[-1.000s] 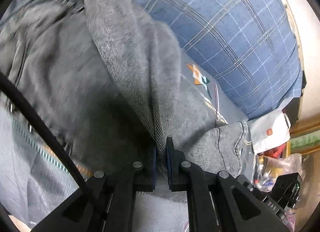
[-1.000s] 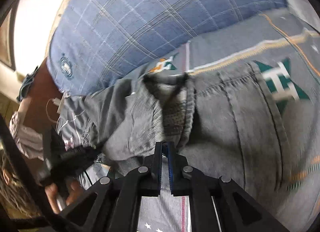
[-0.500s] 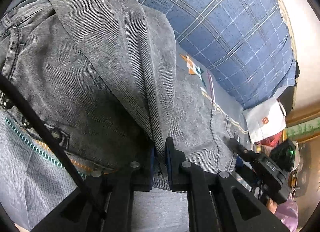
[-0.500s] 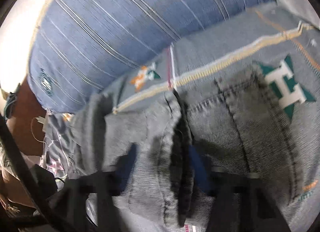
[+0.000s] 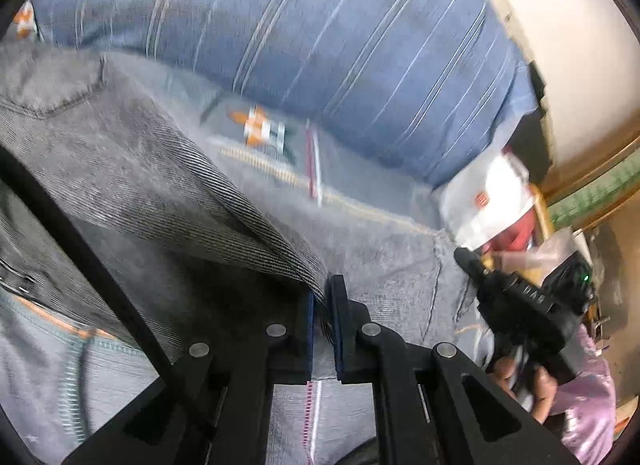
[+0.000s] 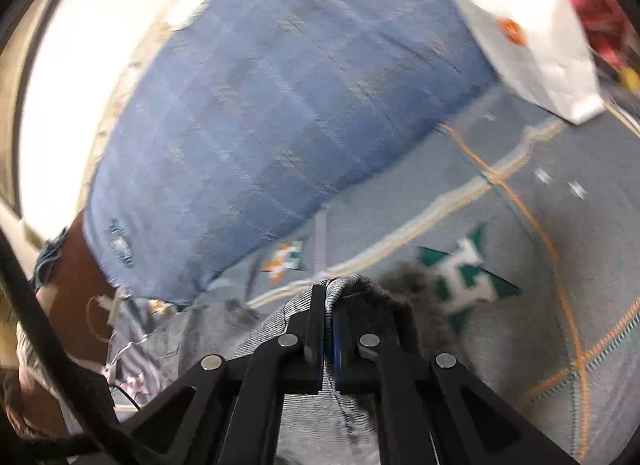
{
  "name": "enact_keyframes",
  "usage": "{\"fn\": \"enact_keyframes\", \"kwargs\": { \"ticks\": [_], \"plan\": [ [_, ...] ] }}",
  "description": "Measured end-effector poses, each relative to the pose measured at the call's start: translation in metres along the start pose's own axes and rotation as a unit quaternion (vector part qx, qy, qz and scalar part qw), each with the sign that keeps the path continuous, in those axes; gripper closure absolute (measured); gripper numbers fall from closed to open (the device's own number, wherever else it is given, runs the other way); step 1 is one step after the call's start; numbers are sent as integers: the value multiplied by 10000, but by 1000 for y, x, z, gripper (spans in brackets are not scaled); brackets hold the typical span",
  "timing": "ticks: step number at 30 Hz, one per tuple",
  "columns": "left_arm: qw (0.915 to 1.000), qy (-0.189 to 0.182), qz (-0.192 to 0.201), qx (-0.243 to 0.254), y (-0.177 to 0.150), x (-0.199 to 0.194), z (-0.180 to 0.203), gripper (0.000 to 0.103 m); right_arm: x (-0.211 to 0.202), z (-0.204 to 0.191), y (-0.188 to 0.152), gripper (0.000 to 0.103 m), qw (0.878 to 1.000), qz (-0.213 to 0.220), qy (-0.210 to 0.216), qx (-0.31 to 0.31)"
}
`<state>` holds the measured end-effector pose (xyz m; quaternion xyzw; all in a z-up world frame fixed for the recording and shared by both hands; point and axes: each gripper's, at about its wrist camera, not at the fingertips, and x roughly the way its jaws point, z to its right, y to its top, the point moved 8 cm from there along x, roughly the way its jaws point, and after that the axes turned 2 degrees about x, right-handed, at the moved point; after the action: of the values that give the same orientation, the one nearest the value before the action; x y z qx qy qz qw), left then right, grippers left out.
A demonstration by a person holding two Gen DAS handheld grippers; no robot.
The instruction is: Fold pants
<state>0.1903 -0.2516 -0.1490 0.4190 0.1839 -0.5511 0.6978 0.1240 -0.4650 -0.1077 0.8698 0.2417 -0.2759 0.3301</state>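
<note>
The grey denim pants (image 5: 132,169) lie over a grey patterned bedspread (image 5: 360,201). My left gripper (image 5: 323,297) is shut on a raised fold of the pants, and the cloth rises from the jaws up to the left. In the left wrist view my right gripper (image 5: 468,261) shows at the right, held by a hand (image 5: 532,385). In the right wrist view my right gripper (image 6: 328,305) is shut on a bunched edge of the pants (image 6: 360,289), lifted off the bedspread (image 6: 520,325). Both views are blurred by motion.
A big blue plaid pillow (image 5: 340,45) lies behind the pants, also as the pillow (image 6: 280,97) in the right wrist view. A white bag (image 5: 488,201) with an orange mark and clutter sit at the right. A black cable (image 5: 80,257) crosses the left wrist view.
The right gripper opened, then shut on an edge of the pants and lifted it. The left gripper rose and shifted with its fold still held. Both views swung across the bed.
</note>
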Motion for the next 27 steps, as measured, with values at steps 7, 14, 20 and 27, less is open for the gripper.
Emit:
{"fn": "enact_keyframes", "kwargs": {
  "ticks": [7,14,20,27],
  "plan": [
    [9964,-786,313,96,2,-26,34,100,-44,-46,31,100,9894,1176,659,-540],
    [9964,-283,-748,284,-35,31,8,99,26,24,-10,96,9965,-667,-465,168],
    [9983,203,-356,414,-27,10,-30,34,25,35,-5,84,9939,-594,-882,288],
    [9996,127,-157,-216,6,-37,-94,34,-4,-12,14,53,9904,583,-1097,-602]
  ]
}}
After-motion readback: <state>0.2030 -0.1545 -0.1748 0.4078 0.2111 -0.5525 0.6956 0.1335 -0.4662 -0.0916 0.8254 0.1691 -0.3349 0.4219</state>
